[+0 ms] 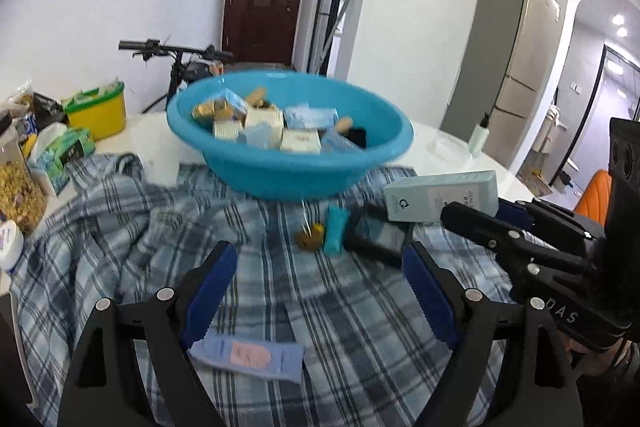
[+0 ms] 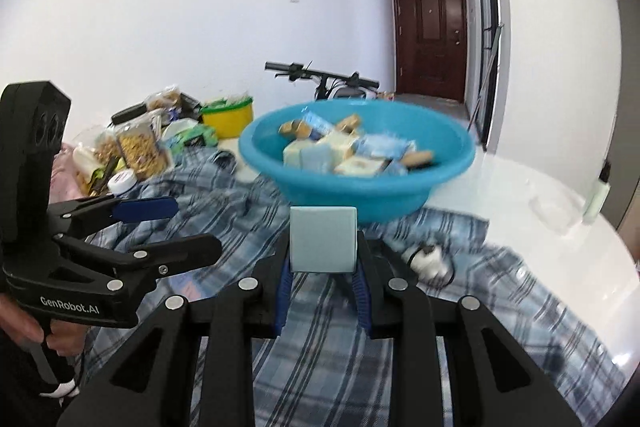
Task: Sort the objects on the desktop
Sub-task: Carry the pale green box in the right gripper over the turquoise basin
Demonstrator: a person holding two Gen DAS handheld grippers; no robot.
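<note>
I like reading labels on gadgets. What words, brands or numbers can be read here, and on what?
"GenRobot.AI": on the side of the left gripper, seen from the right wrist view.
"DAS": on the body of the right gripper, seen from the left wrist view.
Pale box held by the right gripper: print too blurred to read.
Packets in the blue basin: unreadable.

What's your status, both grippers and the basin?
Right gripper shut on pale box. Left gripper open, empty. Blue basin ahead, path clear.

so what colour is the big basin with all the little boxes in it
Bright turquoise blue plastic basin, seen most clearly in the left wrist view.
</note>
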